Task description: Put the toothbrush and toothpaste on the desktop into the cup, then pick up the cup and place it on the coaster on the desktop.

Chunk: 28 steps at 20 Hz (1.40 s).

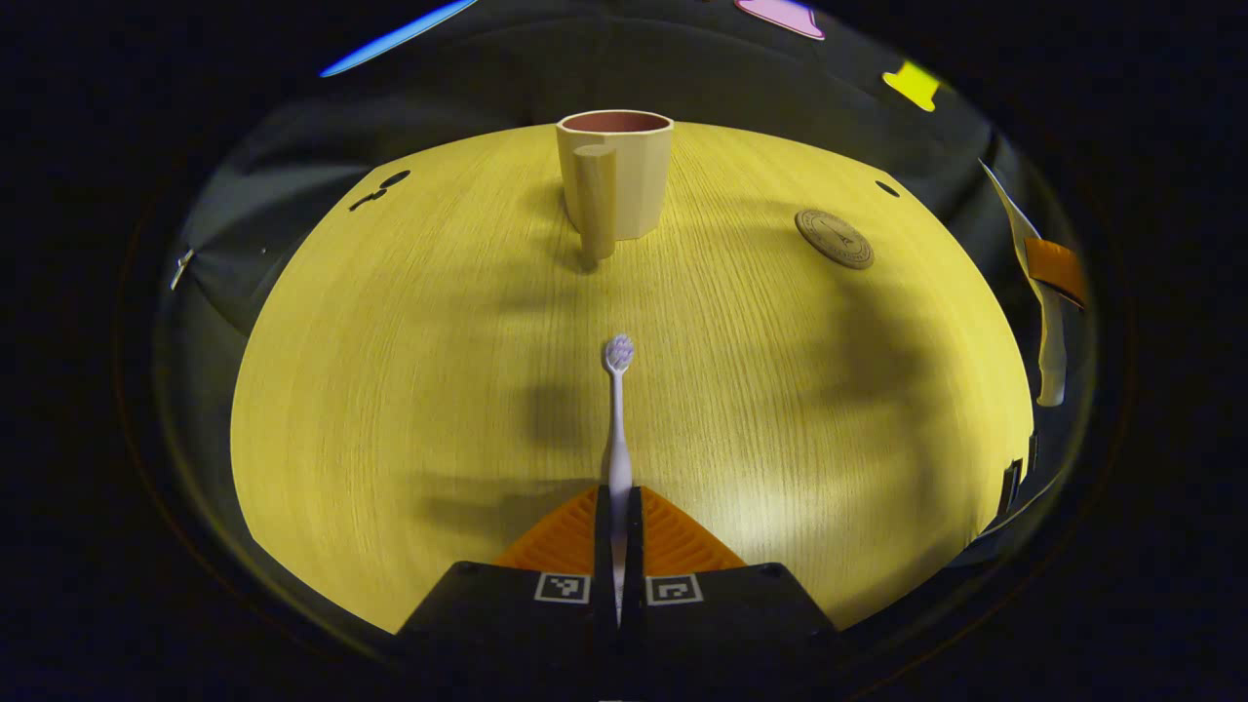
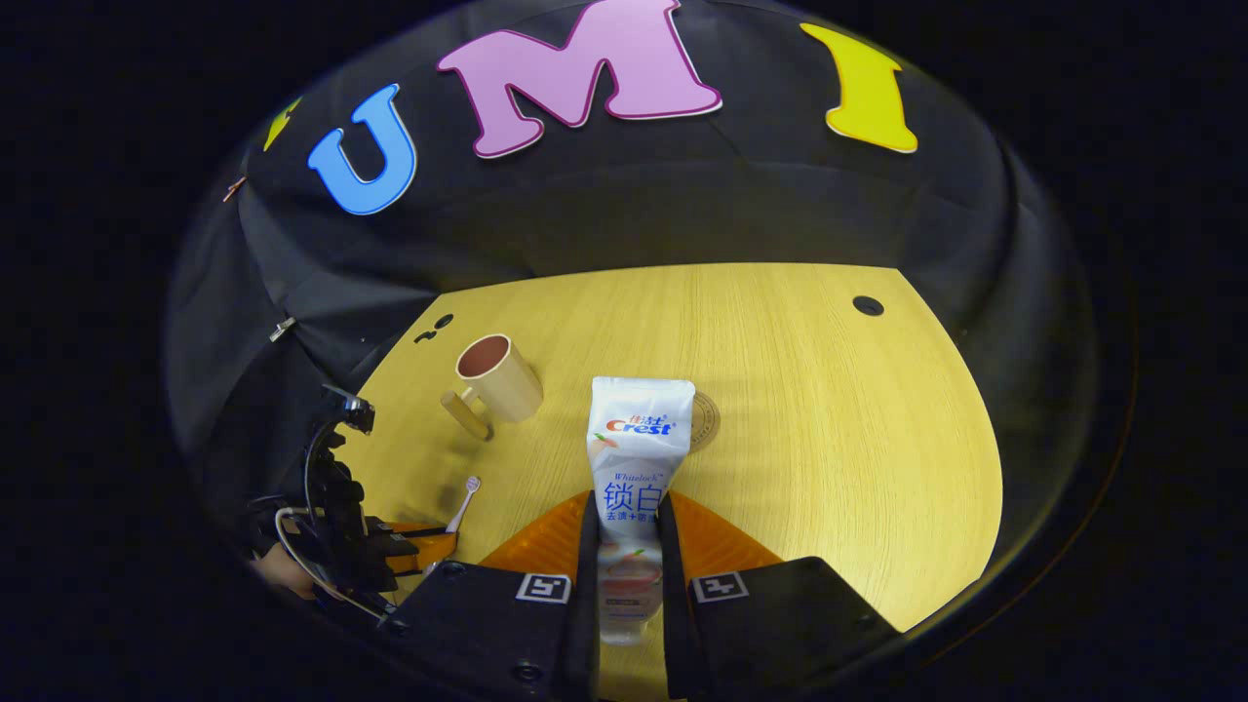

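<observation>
Left tool (image 1: 618, 526) clamps toothbrush (image 1: 617, 409); right tool (image 2: 624, 546) clamps toothpaste (image 2: 639, 458) (half-hiding coaster (image 2: 706, 419)).

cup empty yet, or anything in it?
Empty: the cup stands upright on the desk, nothing sticking out. The toothbrush and toothpaste tube are each clamped in a gripper.

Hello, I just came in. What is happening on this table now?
A person is working with two handheld grippers. The left gripper is shut on the toothbrush, held above the table. The right gripper is shut on the toothpaste. The cup stands empty on the table, and the coaster lies bare beside it. Nothing is in the cup yet.
</observation>
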Motion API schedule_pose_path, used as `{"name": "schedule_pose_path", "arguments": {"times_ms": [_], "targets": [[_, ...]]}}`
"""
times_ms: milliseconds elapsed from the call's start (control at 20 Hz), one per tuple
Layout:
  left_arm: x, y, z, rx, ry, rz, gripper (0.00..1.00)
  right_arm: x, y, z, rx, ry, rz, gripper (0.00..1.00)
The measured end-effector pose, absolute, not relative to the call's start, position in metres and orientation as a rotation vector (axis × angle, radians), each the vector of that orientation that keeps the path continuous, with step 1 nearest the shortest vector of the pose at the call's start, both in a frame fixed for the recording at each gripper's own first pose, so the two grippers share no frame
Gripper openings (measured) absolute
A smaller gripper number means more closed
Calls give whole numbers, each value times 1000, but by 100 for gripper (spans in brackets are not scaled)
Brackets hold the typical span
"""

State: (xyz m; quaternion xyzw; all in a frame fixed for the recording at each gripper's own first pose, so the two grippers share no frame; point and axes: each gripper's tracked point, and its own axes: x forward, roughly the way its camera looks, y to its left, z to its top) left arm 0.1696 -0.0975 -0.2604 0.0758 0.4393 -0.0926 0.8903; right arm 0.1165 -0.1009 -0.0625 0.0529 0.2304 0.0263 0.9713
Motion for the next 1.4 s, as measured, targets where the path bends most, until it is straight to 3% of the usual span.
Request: {"name": "schedule_pose_path", "arguments": {"times_ms": [250,650,1150,1400], "targets": [[165,-93,-250,53,858,-185,6,143,-87,-29,89,388,89,30],[151,-77,-181,-156,673,-169,6,197,-45,31,109,200,122,30],[131,-44,-121,-177,532,-104,6,297,28,64,171,85,172,30],[136,-37,-94,-241,437,-95,6,341,51,50,172,44,183,30]]}}
